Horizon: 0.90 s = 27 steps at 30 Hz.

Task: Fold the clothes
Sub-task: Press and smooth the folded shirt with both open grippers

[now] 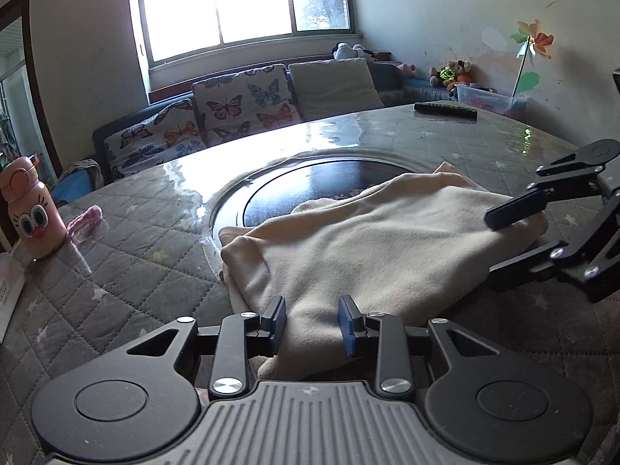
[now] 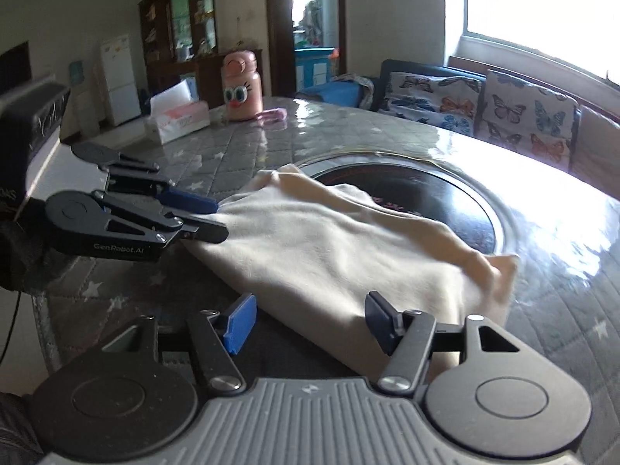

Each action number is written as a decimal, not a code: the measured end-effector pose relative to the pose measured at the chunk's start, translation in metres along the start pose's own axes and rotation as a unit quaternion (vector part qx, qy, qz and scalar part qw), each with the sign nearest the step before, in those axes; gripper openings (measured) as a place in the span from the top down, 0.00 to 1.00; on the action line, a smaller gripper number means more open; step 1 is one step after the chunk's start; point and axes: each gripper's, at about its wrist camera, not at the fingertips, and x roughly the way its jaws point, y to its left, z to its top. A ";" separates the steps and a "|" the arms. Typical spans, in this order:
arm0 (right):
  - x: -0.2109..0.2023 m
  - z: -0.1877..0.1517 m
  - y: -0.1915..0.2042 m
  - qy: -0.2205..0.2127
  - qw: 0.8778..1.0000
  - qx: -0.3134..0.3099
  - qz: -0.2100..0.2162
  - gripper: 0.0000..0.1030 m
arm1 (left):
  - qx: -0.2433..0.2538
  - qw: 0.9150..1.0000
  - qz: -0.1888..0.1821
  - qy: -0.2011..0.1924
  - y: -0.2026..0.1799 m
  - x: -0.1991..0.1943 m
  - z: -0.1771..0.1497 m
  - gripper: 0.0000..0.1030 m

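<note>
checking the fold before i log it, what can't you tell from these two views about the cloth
- Cream cloth, left wrist view: its near edge is hidden behind the left gripper.
- Cloth, right wrist view: near corner hidden behind the right gripper.
- Both views: the layer count and garment type are unclear.

1. Folded cloth [image 1: 372, 248] lies on our table [image 1: 155, 240], directly ahead of the left gripper [image 1: 312, 323], near edge between its jaws.
2. Right gripper [image 2: 310, 323] sits at the cloth's opposite end; cloth edge between its jaws.
3. Round inset [image 1: 310, 190] in the table lies beyond the cloth, partly under it.
4. Bottle [image 1: 33, 213] stands far left of the left gripper, near the table edge.
5. Tissue box [image 2: 178, 118] sits just beside the bottle.
6. Remote [image 1: 445, 110] lies at the far right of the table.
7. Sofa [image 1: 240, 112] stands behind the table, under the window [image 1: 248, 4].
</note>
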 end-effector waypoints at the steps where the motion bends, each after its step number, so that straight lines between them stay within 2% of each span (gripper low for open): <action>1: -0.004 -0.002 -0.004 0.000 1.000 0.009 0.000 0.37 | 0.000 1.000 0.000 0.000 0.000 0.000 0.000 0.68; 6: -0.007 -0.014 -0.019 0.006 0.999 0.036 -0.006 0.37 | -0.007 1.000 -0.002 0.003 0.003 -0.001 -0.002 0.65; 11: -0.014 -0.002 -0.023 -0.014 0.999 0.050 -0.002 0.37 | -0.007 1.000 -0.004 0.005 0.004 0.000 -0.001 0.65; 20: 0.001 -0.003 -0.040 -0.006 0.997 0.081 -0.002 0.36 | -0.017 1.000 -0.010 0.005 0.013 -0.003 0.006 0.65; 27: 0.008 0.007 -0.047 -0.016 0.996 0.087 -0.004 0.36 | -0.050 0.998 0.027 0.014 0.035 0.019 0.025 0.66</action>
